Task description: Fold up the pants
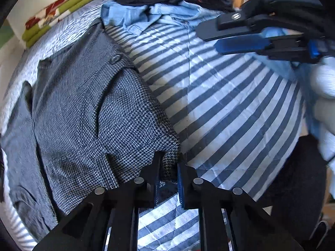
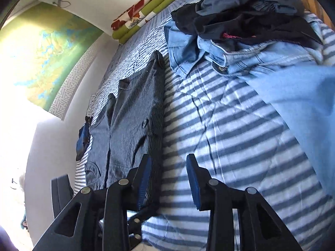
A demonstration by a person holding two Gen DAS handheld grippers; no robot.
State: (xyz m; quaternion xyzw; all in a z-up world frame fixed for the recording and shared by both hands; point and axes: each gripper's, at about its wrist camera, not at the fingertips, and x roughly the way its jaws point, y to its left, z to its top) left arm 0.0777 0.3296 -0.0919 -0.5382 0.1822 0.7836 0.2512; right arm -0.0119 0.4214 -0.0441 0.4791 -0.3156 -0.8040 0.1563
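Observation:
Grey houndstooth pants (image 1: 83, 104) lie flat along the left side of the striped bedsheet (image 1: 230, 115). My left gripper (image 1: 168, 159) is at the bottom of the left wrist view, shut on the near right corner of the pants. My right gripper (image 1: 209, 39) hovers at the upper right above the sheet, held by a pale-gloved hand (image 1: 322, 79). In the right wrist view the right gripper (image 2: 169, 159) stands open over bare sheet (image 2: 230, 136), nothing between its fingers, its left finger just beside the right edge of the pants (image 2: 134, 108).
A pile of denim shirts (image 2: 240, 50) and dark garments (image 2: 240, 10) lies at the far end of the bed. A folded floral and green cloth (image 2: 142, 12) sits against the wall. A small dark blue and black object (image 2: 83, 138) lies at the pants' left edge.

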